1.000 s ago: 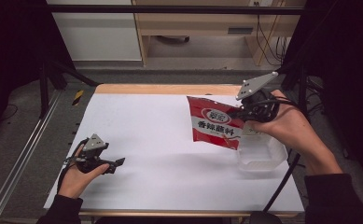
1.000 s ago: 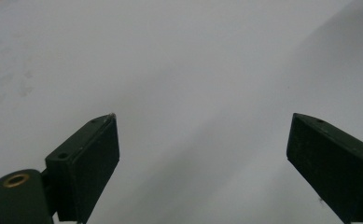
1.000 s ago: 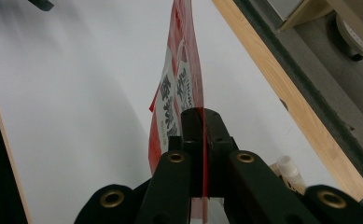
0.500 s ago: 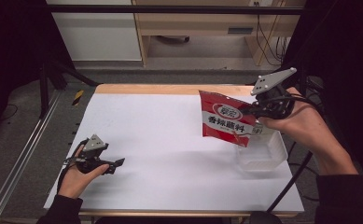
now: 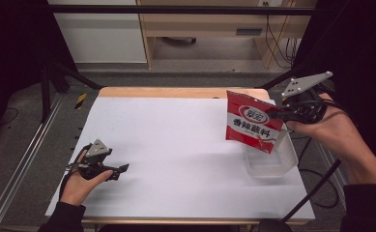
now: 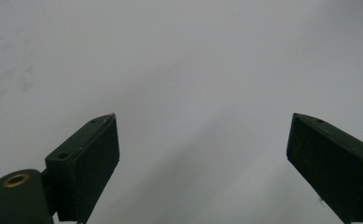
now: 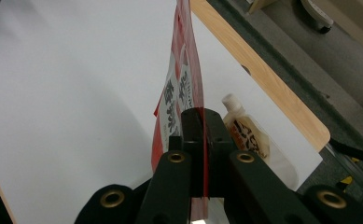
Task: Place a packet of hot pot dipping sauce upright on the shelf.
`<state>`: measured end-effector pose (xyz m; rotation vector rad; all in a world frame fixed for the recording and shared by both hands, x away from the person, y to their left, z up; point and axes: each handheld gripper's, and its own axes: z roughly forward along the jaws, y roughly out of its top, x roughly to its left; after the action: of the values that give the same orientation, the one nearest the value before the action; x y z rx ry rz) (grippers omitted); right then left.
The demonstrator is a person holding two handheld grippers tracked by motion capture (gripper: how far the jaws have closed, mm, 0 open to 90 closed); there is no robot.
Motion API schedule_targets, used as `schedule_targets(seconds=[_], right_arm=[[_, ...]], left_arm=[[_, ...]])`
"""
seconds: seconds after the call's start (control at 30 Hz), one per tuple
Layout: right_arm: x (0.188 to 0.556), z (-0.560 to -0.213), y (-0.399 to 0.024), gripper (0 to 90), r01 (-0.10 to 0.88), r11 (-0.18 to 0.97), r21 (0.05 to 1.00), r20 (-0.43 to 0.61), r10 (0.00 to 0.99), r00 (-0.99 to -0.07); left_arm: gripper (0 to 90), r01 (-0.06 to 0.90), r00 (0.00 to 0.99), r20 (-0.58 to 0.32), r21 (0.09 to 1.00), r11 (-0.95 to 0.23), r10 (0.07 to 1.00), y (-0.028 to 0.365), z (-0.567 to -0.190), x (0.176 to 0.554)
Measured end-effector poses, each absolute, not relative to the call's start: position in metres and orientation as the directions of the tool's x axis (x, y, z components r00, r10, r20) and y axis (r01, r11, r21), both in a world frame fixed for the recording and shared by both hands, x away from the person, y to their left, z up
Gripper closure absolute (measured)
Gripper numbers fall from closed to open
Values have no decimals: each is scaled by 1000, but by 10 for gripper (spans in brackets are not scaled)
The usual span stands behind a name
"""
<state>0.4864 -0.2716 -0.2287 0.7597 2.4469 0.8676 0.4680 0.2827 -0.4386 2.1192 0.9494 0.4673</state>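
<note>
While the left tongs [image 5: 122,168] rest near the front left corner of the white surface [image 5: 176,145], their jaws stand wide apart with nothing between them. Right tongs [image 5: 276,115] are clamped tight on one side edge of a red sauce packet [image 5: 252,127], which hangs upright, clear of the surface, at the right edge. Directly below and behind the packet stands a clear plastic container [image 5: 272,162]. A second, pale spouted pouch [image 7: 245,135] lies inside that container.
</note>
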Motion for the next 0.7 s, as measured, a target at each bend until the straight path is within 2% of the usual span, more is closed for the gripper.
schedule_targets(seconds=[0.7], right_arm=[[482, -236, -321, 900, 427, 604, 673, -194, 701, -686]], left_arm=[[83, 476, 661, 20, 762, -440, 750, 284, -439, 467]])
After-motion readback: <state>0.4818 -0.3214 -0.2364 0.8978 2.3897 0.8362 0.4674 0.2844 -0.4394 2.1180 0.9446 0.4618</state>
